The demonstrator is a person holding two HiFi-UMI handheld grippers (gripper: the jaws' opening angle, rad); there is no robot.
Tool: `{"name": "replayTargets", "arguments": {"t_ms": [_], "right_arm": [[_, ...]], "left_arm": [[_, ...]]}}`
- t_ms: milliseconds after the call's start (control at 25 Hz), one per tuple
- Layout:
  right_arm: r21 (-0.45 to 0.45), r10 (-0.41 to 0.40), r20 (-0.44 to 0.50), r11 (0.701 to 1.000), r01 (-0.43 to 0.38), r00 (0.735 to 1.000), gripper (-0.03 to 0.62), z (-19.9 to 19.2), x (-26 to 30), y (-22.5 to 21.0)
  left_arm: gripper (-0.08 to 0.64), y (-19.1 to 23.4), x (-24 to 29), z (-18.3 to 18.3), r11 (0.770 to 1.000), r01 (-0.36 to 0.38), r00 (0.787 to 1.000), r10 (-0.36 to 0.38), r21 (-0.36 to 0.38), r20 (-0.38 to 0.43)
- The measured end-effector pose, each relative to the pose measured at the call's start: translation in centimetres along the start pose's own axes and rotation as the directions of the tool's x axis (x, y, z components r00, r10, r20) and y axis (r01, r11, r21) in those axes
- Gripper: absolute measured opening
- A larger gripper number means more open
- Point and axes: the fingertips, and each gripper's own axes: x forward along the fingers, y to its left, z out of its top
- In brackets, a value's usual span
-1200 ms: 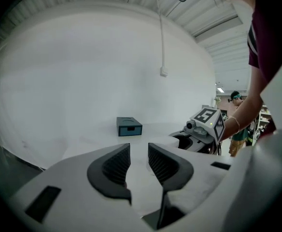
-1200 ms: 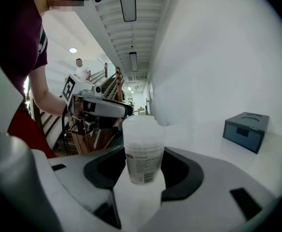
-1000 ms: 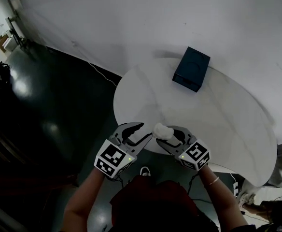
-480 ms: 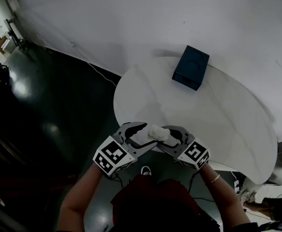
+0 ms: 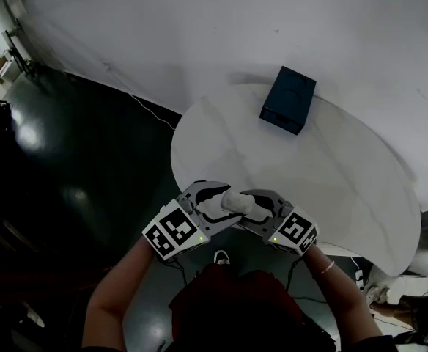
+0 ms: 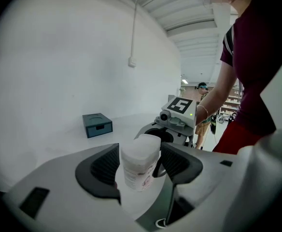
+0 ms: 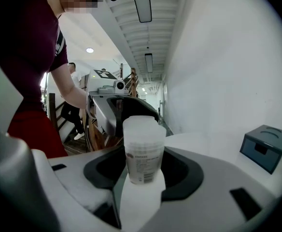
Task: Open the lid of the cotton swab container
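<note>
While right tongs [image 7: 143,170] clamp swab container [image 7: 143,146], left tongs [image 6: 139,167] just opened around it, both angled downward

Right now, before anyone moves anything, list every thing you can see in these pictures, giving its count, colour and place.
table: one, white, round, middle of the head view.
box: one, dark blue, on the table's far side.
container: one, cloudy white, lid on, over the table's near edge, between both grippers.
cable: one, white, on the dark floor left of the table.
right gripper: one, grey, shut on the container.
left gripper: one, grey, jaws have just been opening, the container's top between them, not squeezed.
arms: two, bare, below the grippers.
bracelet: one, on the right wrist.
</note>
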Motion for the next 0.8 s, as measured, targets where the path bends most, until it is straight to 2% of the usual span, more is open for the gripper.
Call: {"name": "replayTargets", "arguments": {"t_ms": [160,800], "right_arm": [[-0.002,-0.001,-0.004,1.0,0.001,1.0,0.232,0.05,0.09,-0.05],[-0.014,-0.032,-0.015,0.999,0.032,0.999,0.23,-0.12,0.84,-0.11]], "left_arm": [[0.264,0.0,0.31,-0.28,1.0,0.015,1.0,-0.015,0.016,-0.015],[0.262,0.53,-0.04,-0.93,0.998,0.065,0.997,-0.065,-0.019,-0.05]]}}
